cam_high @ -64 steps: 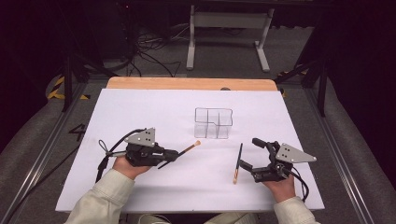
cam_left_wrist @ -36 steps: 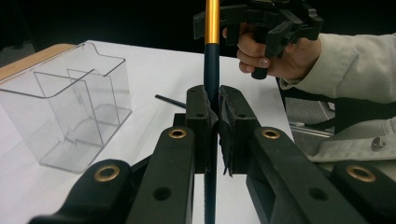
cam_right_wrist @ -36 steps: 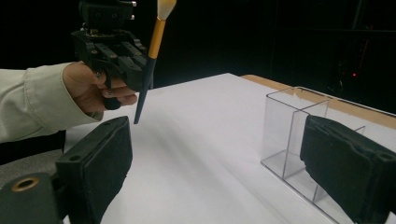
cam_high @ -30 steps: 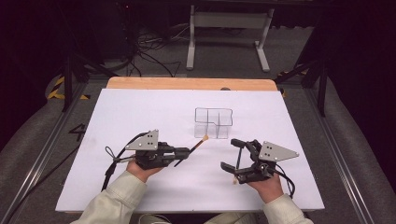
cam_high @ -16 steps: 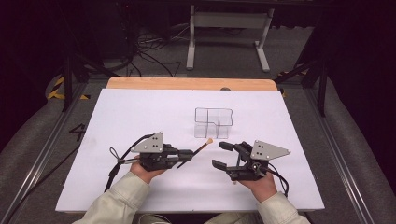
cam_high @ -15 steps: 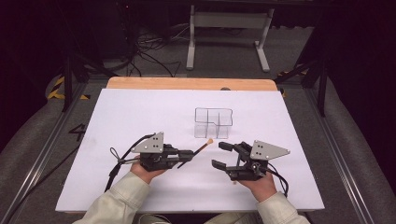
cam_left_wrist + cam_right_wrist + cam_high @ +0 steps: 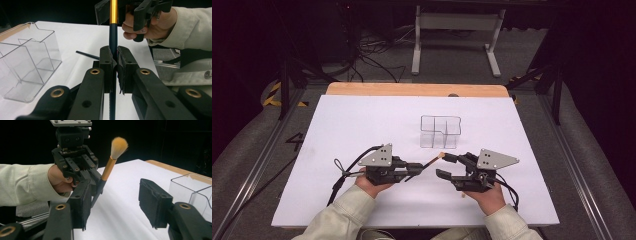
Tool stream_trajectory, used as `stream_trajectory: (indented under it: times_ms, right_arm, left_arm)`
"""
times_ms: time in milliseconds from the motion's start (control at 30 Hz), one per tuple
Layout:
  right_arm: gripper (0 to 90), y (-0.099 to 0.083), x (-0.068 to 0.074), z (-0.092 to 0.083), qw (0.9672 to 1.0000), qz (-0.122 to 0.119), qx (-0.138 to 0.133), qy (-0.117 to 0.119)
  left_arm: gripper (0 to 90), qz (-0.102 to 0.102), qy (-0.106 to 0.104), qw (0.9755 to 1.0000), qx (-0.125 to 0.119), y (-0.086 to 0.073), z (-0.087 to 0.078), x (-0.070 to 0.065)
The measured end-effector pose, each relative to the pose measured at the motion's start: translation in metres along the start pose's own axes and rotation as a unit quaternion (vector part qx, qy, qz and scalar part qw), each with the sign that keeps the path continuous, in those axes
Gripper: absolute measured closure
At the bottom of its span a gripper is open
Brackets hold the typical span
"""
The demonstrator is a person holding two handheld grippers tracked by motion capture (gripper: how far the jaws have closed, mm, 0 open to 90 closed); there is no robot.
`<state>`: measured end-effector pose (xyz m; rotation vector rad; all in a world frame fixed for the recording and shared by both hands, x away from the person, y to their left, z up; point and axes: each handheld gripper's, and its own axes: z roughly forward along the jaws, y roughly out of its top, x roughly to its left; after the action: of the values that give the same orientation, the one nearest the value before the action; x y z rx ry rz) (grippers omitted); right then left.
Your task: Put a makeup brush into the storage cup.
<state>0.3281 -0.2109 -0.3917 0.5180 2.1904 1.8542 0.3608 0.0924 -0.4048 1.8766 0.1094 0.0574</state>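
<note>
Left gripper (image 7: 418, 169) clamps the makeup brush (image 7: 110, 165) by its dark handle, bristles raised beside the clear organizer (image 7: 440, 131); right gripper (image 7: 451, 166), moved in from the right, has been closing, jaws half-open and empty: handover likely

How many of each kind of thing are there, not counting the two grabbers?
Brush: 1
Thin black stick: 1
Clear box: 1
Total: 3
</note>
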Motion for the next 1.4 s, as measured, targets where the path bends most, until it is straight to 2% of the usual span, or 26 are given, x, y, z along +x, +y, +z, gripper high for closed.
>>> stream_trajectory:
  times_ms: [133,267,767,1400]
  right_arm:
    - [50.6,0.000,-0.001,0.001,0.9999,0.009,0.003,0.008]
    - [53.8,0.000,-0.002,0.002,0.9996,0.023,-0.006,0.018]
    - [62.1,0.000,-0.001,0.004,0.9998,0.015,0.001,0.015]
    - [80.1,0.000,-0.001,0.002,0.9998,0.011,0.002,0.018]
  left_arm:
    - [82.8,0.001,0.000,1.0000,0.004,0.000,0.002,0.000]
    - [82.8,0.001,0.000,1.0000,0.008,-0.001,0.004,-0.001]
    - [82.8,0.010,0.002,0.9996,0.027,-0.002,0.009,-0.002]
    - [82.8,0.016,0.001,0.9992,0.037,-0.003,0.012,-0.003]
